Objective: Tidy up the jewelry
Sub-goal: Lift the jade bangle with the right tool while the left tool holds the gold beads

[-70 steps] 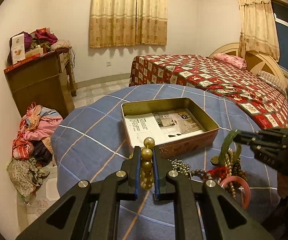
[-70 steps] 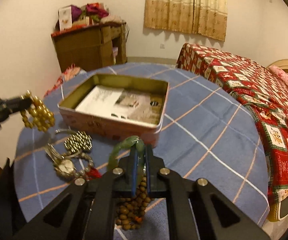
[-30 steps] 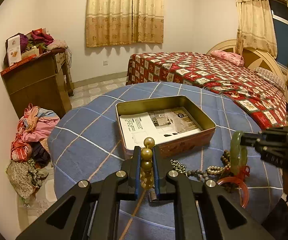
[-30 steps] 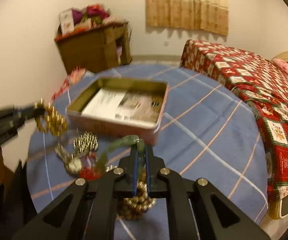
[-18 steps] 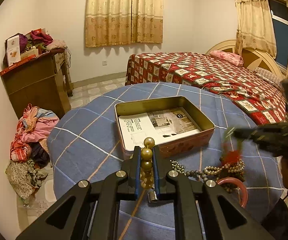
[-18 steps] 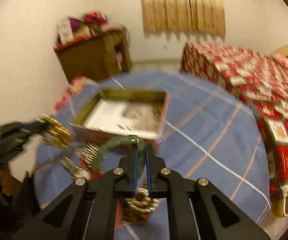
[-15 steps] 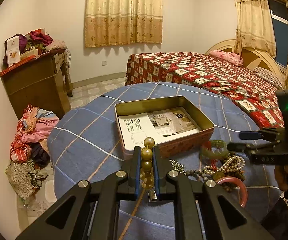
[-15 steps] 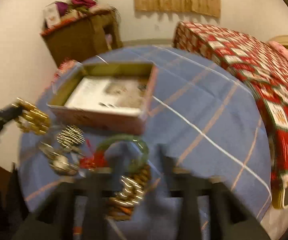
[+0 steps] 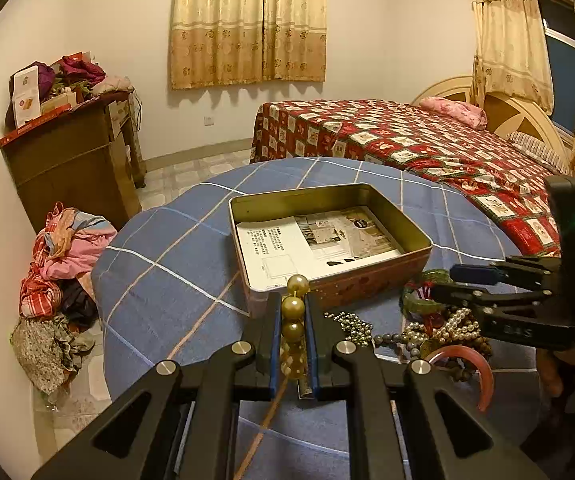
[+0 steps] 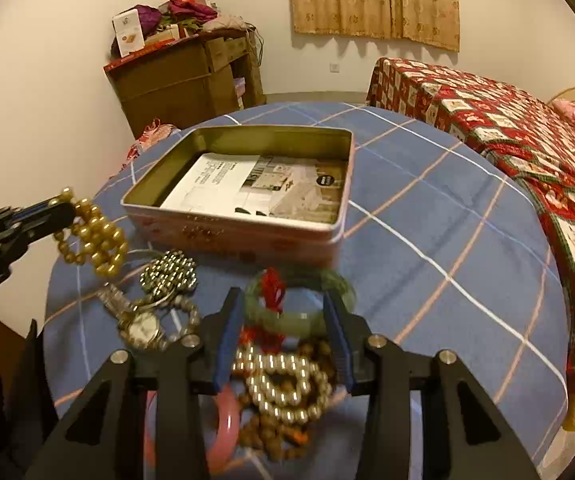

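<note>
My left gripper [image 9: 293,312] is shut on a gold bead bracelet [image 9: 293,322], held above the blue checked tablecloth just before the open tin box [image 9: 327,236]; the bracelet also shows in the right wrist view [image 10: 91,236]. My right gripper [image 10: 283,324] is open, its jaws wide apart over a green jade bangle [image 10: 301,300] with a red tassel that lies on the cloth. The bangle is free between the fingers. The tin [image 10: 243,184] holds only a printed paper sheet.
A jewelry pile lies by the bangle: pearl strand [image 10: 283,380], brown bead strings, pink bangle [image 10: 223,420], wristwatch [image 10: 141,326], silver bead cluster [image 10: 169,272]. A bed [image 9: 407,148] stands to the right, a wooden cabinet [image 9: 71,160] to the left, clothes on the floor [image 9: 59,248].
My right gripper held the green bangle up, swung down to the table, and opened, leaving the bangle on the pile. My left gripper stayed still, shut on the gold beads.
</note>
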A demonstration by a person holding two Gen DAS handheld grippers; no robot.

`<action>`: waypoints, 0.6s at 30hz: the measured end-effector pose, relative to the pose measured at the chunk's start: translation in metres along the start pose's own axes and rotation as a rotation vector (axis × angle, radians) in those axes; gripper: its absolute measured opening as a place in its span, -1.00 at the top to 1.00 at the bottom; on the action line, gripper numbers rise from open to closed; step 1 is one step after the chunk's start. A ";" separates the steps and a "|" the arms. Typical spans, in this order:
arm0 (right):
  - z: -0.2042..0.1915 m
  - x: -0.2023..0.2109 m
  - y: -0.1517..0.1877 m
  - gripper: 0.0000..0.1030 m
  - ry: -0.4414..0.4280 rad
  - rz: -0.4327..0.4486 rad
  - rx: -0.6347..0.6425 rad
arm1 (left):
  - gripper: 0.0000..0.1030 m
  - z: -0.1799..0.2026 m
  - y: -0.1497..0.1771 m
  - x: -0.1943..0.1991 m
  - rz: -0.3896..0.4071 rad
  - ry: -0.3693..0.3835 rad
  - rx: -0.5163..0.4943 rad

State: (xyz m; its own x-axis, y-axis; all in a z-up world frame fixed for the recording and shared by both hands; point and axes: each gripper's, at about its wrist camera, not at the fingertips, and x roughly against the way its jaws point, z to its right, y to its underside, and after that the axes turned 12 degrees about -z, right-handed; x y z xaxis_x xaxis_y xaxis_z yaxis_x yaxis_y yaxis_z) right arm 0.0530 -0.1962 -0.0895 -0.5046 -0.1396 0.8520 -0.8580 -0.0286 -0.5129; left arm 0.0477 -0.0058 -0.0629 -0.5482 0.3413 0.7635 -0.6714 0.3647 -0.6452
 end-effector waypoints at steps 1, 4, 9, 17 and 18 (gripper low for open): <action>-0.001 -0.003 -0.004 0.14 0.006 0.000 0.004 | 0.81 -0.001 0.000 -0.001 -0.001 0.000 0.002; -0.004 -0.012 -0.006 0.14 0.021 -0.029 0.015 | 0.81 -0.001 0.002 -0.003 -0.003 0.003 0.005; -0.007 -0.016 -0.003 0.89 -0.008 -0.065 0.043 | 0.81 -0.001 0.002 -0.003 0.001 0.004 0.005; -0.012 0.034 0.005 0.99 0.014 0.071 0.061 | 0.81 -0.002 -0.001 0.004 0.018 0.000 0.003; -0.012 0.042 0.004 0.99 0.013 0.094 0.060 | 0.81 -0.001 -0.001 0.005 0.019 -0.001 0.002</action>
State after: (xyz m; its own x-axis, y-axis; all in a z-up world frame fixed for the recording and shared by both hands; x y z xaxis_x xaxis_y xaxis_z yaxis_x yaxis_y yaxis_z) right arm 0.0274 -0.1906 -0.0540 -0.5843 -0.1316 0.8008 -0.7995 -0.0754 -0.5958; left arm 0.0466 -0.0033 -0.0581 -0.5614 0.3478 0.7509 -0.6617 0.3563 -0.6598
